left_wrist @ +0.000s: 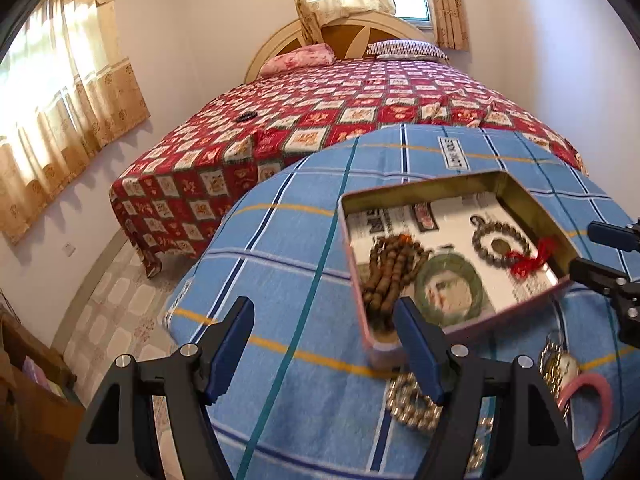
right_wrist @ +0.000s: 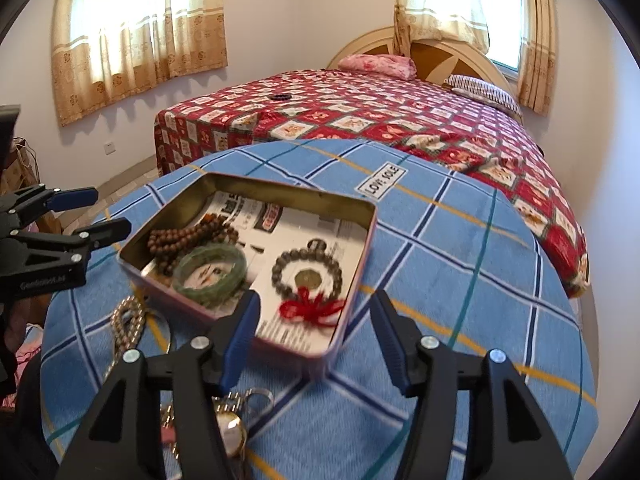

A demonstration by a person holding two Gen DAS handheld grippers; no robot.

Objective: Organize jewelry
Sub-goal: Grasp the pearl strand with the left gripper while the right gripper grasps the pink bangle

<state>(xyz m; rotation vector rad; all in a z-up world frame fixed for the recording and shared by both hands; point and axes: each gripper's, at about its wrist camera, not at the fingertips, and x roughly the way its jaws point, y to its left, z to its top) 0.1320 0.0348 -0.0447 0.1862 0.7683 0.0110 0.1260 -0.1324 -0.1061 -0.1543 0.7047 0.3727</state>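
Both grippers' jaws gape empty before the tin (right_wrist: pixel 352 280); cloth label (right_wrist: pixel 381 183) reads "LOVE SOLE".

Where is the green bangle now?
The green bangle lies inside the open tin, between the brown beads and the grey bracelet; in the right wrist view it is left of centre.

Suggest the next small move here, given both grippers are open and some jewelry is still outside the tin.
Probably lower the left gripper onto the metal bead bracelet lying on the blue cloth just below its right finger. Its fingers are spread with nothing between them, the tin already holds a brown bead strand, a green bangle and a red-tasselled bracelet, and this bracelet looks like the nearest loose piece.
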